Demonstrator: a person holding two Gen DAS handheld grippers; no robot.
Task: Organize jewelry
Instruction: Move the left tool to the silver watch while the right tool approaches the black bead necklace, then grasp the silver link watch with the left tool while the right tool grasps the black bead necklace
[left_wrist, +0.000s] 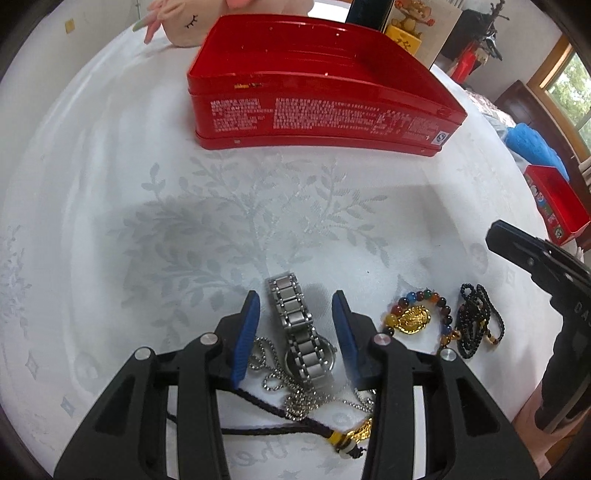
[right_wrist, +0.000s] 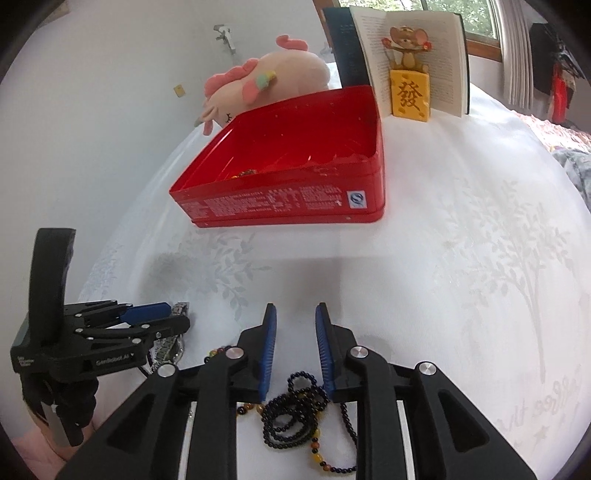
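Left claw (left_wrist: 295, 325) stands open astride the watch (left_wrist: 301, 332) on the counter (left_wrist: 110, 221); right claw (right_wrist: 295, 347), narrowly open, empty, hovers above black beads (right_wrist: 295, 410). Close squarely across the band, avoiding the chain (left_wrist: 273, 373); red tin (left_wrist: 314, 96) waits beyond.

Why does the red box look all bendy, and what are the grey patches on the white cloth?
Left wrist view: the fisheye lens curves the red box and darkens the corners; the grey patch on the tablecloth is a soft shadow. Right wrist view: same bending on the box, another soft shadow ahead of the right tongs, and bright window light behind.
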